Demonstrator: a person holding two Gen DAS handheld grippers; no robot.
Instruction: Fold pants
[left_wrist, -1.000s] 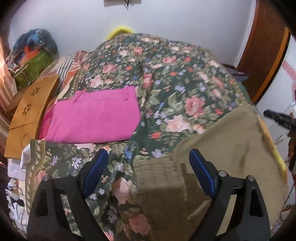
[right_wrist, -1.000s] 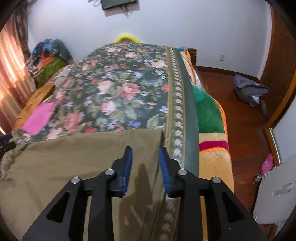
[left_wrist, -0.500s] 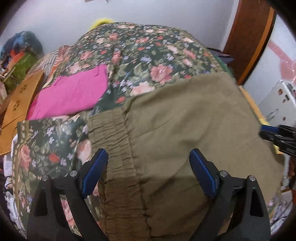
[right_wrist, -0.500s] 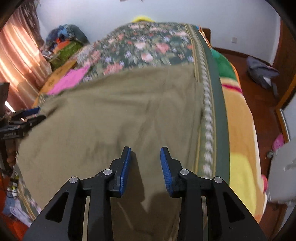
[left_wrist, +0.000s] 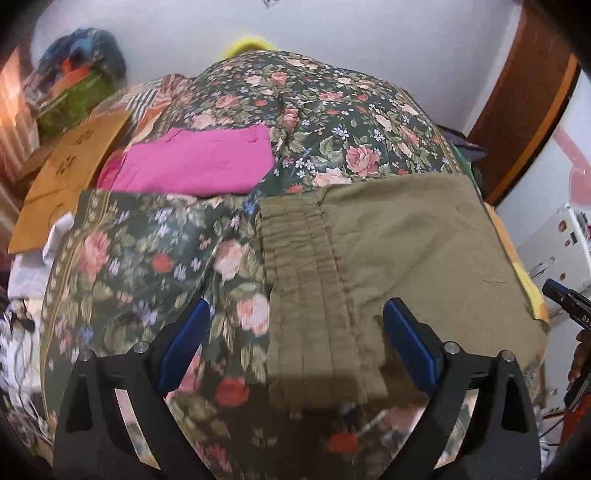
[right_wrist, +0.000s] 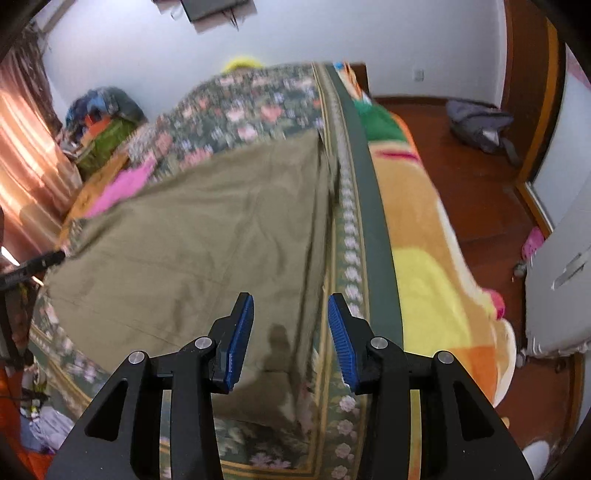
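Observation:
Olive-green pants (left_wrist: 406, 251) lie spread flat on the flowered bedspread (left_wrist: 147, 258), their gathered waistband (left_wrist: 306, 288) toward the left side. My left gripper (left_wrist: 295, 347) is open above the waistband and holds nothing. In the right wrist view the pants (right_wrist: 192, 251) stretch away to the left. My right gripper (right_wrist: 290, 339) is open above the pants' leg end near the bed's right edge, empty. The right gripper's tip shows at the left wrist view's right edge (left_wrist: 565, 299).
A folded pink garment (left_wrist: 199, 166) lies farther up the bed. A wooden board (left_wrist: 70, 170) and a pile of bags (left_wrist: 74, 85) stand at the left. A bright blanket (right_wrist: 424, 229) hangs over the bed's right side; a grey bag (right_wrist: 480, 125) lies on the wooden floor.
Both grippers have drawn back from the pants. The right gripper has opened wider. The pants now lie flat on the bed.

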